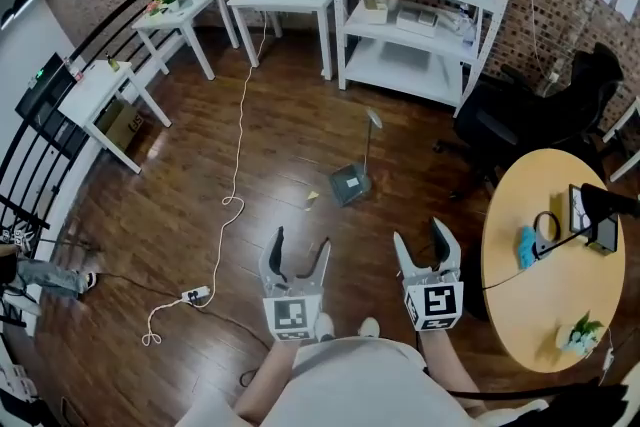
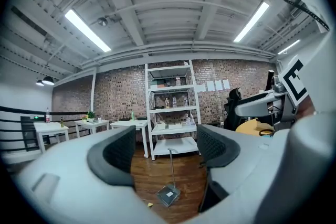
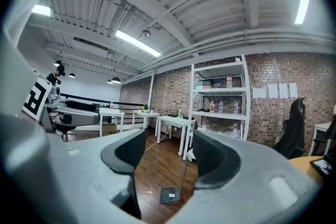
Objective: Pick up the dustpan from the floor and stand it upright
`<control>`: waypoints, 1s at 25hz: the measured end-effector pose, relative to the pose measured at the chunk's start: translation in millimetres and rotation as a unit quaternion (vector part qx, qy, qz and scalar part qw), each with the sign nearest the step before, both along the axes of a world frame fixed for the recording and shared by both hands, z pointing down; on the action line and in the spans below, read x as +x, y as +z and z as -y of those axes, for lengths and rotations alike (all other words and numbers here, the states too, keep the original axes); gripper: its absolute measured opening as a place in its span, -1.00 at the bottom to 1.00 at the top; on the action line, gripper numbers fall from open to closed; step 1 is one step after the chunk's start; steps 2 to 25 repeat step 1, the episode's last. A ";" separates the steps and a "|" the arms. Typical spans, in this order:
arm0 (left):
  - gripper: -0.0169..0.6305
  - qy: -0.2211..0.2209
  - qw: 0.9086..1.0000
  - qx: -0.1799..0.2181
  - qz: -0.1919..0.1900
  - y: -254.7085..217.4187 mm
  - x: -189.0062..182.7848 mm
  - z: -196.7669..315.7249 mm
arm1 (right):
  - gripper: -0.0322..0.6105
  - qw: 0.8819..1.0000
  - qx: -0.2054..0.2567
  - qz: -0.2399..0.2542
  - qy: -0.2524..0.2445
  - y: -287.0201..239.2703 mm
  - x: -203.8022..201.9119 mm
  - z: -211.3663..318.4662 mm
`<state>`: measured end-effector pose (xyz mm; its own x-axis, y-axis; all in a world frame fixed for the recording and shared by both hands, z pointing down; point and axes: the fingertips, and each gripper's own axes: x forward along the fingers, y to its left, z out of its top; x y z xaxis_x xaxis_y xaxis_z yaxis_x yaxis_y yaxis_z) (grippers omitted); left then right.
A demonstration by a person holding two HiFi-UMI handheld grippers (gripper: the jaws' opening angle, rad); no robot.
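While both tools hang low, close in front of the person, the dustpan point(image 1: 350, 183) stands upright on the wooden floor point(image 1: 200, 215) well ahead of them; its pan rests on the boards and its thin handle rises straight up. It stands between the tools and the white shelf point(image 1: 420, 25). The left tool point(image 1: 300, 260) is released, jaws apart with nothing between them; in the left gripper view the dustpan shows far off through that gap. The right tool point(image 1: 427, 250) is likewise released and empty, and the dustpan is seen low through its gap too. Neither tool touches it. A small yellow scrap point(image 1: 312, 198) lies just beside the pan; a round desk point(image 1: 550, 315) stands near the right tool.
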<state>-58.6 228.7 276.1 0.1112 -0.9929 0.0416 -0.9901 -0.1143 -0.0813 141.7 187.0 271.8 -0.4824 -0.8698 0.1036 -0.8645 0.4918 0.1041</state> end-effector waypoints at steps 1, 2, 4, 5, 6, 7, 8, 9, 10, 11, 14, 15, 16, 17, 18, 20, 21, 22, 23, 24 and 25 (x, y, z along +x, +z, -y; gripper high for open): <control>0.23 -0.004 1.000 0.001 -0.002 -1.2 -4.9 0.9 | -0.07 1.000 0.003 -0.001 -0.002 -3.0 -3.3 0.9; 0.23 -0.004 1.000 0.001 -0.002 -1.2 -4.9 0.9 | -0.07 1.000 0.003 -0.001 -0.002 -3.0 -3.3 0.9; 0.23 -0.004 1.000 0.001 -0.002 -1.2 -4.9 0.9 | -0.07 1.000 0.003 -0.001 -0.002 -3.0 -3.3 0.9; 0.23 -0.004 1.000 0.001 -0.002 -1.2 -4.9 0.9 | -0.07 1.000 0.003 -0.001 -0.002 -3.0 -3.3 0.9; 0.23 -0.004 1.000 0.001 -0.002 -1.2 -4.9 0.9 | -0.07 1.000 0.003 -0.001 -0.002 -3.0 -3.3 0.9; 0.23 -0.004 1.000 0.001 -0.002 -1.2 -4.9 0.9 | -0.07 1.000 0.003 -0.001 -0.002 -3.0 -3.3 0.9; 0.23 -0.004 1.000 0.001 -0.002 -1.2 -4.9 0.9 | -0.07 1.000 0.003 -0.001 -0.002 -3.0 -3.3 0.9; 0.23 -0.004 1.000 0.001 -0.002 -1.2 -4.9 0.9 | -0.07 1.000 0.003 -0.001 -0.002 -3.0 -3.3 0.9; 0.23 -0.004 1.000 0.001 -0.002 -1.2 -4.9 0.9 | -0.07 1.000 0.003 -0.001 -0.002 -3.0 -3.3 0.9; 0.23 -0.004 1.000 0.001 -0.002 -1.2 -4.9 0.9 | -0.07 1.000 0.003 -0.001 -0.002 -3.0 -3.3 0.9; 0.23 -0.004 1.000 0.001 -0.002 -1.2 -4.9 0.9 | -0.07 1.000 0.003 -0.001 -0.002 -3.0 -3.3 0.9; 0.23 -0.004 1.000 0.001 -0.002 -1.2 -4.9 0.9 | -0.07 1.000 0.003 -0.001 -0.002 -3.0 -3.3 0.9; 0.23 -0.004 1.000 0.001 -0.002 -1.2 -4.9 0.9 | -0.07 1.000 0.003 -0.001 -0.002 -3.0 -3.3 0.9; 0.23 -0.004 1.000 0.001 -0.002 -1.2 -4.9 0.9 | -0.07 1.000 0.003 -0.001 -0.002 -3.0 -3.3 0.9; 0.23 -0.004 1.000 0.001 -0.002 -1.2 -4.9 0.9 | -0.07 1.000 0.003 -0.001 -0.002 -3.0 -3.3 0.9; 0.23 -0.004 1.000 0.001 -0.002 -1.2 -4.9 0.9 | -0.07 1.000 0.003 -0.001 -0.002 -3.0 -3.3 0.9; 0.23 -0.004 1.000 0.001 -0.002 -1.2 -4.9 0.9 | -0.07 1.000 0.003 -0.001 -0.002 -3.0 -3.3 0.9; 0.23 -0.004 1.000 0.001 -0.002 -1.2 -4.9 0.9 | -0.07 1.000 0.003 -0.001 -0.002 -3.0 -3.3 0.9; 0.23 -0.004 1.000 0.001 -0.002 -1.2 -4.9 0.9 | -0.07 1.000 0.003 -0.001 -0.002 -3.0 -3.3 0.9; 0.23 -0.004 1.000 0.001 -0.002 -1.2 -4.9 0.9 | -0.07 1.000 0.003 -0.001 -0.002 -3.0 -3.3 0.9; 0.23 -0.004 1.000 0.001 -0.002 -1.2 -4.9 0.9 | -0.07 1.000 0.003 -0.001 -0.002 -3.0 -3.3 0.9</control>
